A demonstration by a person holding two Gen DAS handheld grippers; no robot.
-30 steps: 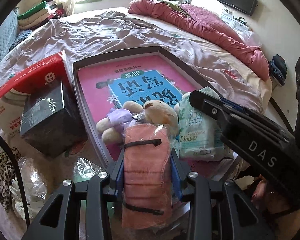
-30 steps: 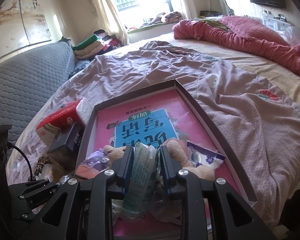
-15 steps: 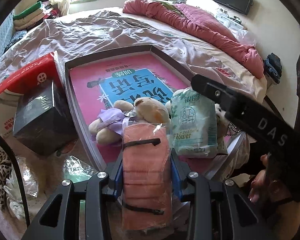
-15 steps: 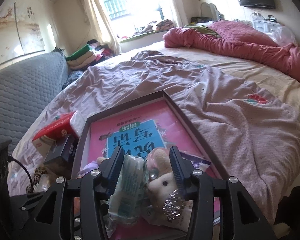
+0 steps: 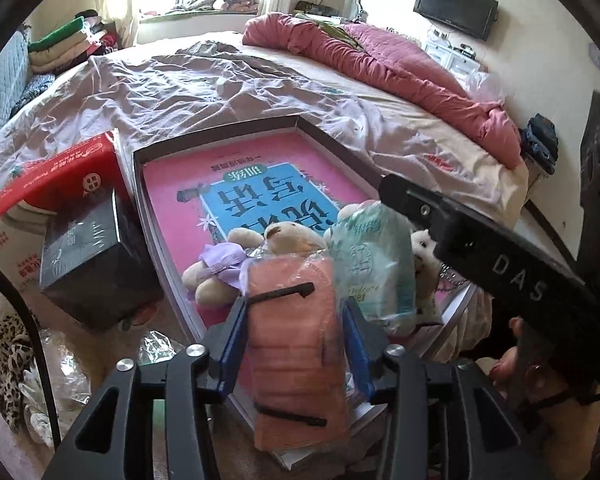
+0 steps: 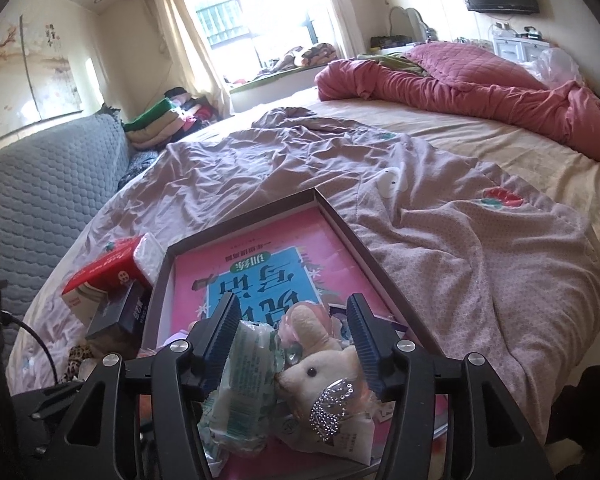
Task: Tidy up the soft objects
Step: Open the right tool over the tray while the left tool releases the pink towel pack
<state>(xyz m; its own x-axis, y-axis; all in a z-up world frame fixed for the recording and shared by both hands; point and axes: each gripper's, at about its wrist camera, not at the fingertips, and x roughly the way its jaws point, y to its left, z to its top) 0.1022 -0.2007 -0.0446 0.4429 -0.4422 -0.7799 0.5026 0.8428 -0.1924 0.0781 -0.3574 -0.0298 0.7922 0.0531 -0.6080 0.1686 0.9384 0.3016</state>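
Rumpled mauve bedspread under a shallow box lid lined pink. Left gripper pinching an orange wrapped cloth pack over the lid's near edge. Right gripper spread wide around a green tissue pack and white plush lying in the lid. Beige teddy just beyond.

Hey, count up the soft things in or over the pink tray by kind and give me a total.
Plush toys: 2, the tan bear and the white plush.
Tissue packs: 1, the green tissue pack.
Bagged cloths: 1, the orange towel pack, held by the left gripper.
Total: 4, in or over the tray.
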